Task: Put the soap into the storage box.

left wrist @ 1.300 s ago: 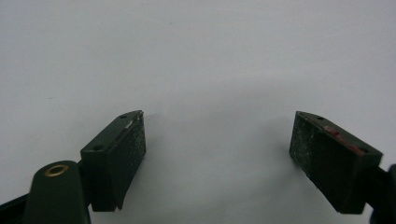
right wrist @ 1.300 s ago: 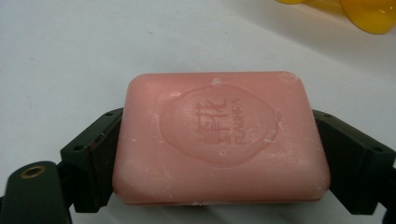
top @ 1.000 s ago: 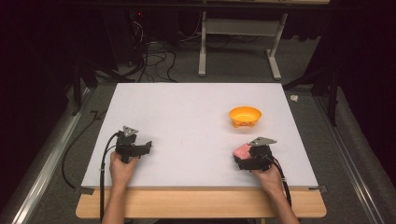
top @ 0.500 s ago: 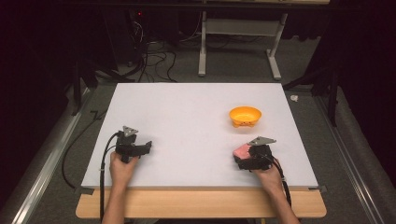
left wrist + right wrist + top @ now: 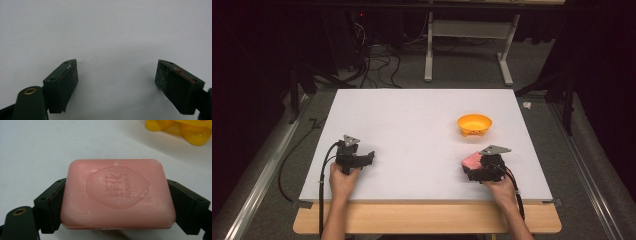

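Presently, four items are catalogued on the white table [image 5: 412, 125]. Item one: a pink soap bar [image 5: 117, 193], stamped with a raised emblem, is gripped by the right claw [image 5: 472, 169] at the table's near right area; in the right gripper view both jaws are seen pressed against its two short ends. Item two: an orange bowl [image 5: 474, 124] is placed just beyond the bar, apart from it. Item three: the left claw [image 5: 368, 157] is held low at the near left, jaws spread wide with nothing between them. Handling is judged as follows: the bar is taken to be rigid, moderately light, waxy and liable to slip or dent under hard squeezing. Hold is best taken across the short ends, at mid-thickness, so that the rounded edges are avoided.
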`<state>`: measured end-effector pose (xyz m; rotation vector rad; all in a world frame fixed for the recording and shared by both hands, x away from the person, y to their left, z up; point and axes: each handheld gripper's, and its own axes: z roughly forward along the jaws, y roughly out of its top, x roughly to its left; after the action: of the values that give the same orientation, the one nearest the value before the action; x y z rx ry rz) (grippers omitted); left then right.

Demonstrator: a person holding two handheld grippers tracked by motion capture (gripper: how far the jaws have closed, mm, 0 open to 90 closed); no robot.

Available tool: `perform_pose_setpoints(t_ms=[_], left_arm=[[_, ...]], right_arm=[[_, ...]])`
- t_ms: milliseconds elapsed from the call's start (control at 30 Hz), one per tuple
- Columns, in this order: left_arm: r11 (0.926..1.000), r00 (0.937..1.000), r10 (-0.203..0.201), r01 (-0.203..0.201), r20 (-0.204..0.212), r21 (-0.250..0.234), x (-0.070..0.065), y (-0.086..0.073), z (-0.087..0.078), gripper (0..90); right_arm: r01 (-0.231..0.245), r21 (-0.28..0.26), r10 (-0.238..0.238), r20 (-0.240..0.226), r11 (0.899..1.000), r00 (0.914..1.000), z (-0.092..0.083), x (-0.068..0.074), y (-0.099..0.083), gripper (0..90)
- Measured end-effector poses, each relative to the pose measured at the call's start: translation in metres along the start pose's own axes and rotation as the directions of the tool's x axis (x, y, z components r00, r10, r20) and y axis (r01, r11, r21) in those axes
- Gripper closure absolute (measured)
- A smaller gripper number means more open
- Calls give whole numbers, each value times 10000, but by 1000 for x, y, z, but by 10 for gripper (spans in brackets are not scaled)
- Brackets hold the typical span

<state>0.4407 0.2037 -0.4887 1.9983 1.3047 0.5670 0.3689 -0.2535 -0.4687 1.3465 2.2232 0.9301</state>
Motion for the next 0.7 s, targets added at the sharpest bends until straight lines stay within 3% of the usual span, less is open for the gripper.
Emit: perform_pose_setpoints(t_ms=[300,700], left_arm=[[10000,10000,0,0,0,-1,0,0,0,189],[10000,10000,-2,2,-1,-2,0,0,0,189]], right_arm=[[-102,-180,100,-130,9998,9999,-6,1,5,136],[-672,-434,646,-591,9968,9962,-20,-4,14,136]])
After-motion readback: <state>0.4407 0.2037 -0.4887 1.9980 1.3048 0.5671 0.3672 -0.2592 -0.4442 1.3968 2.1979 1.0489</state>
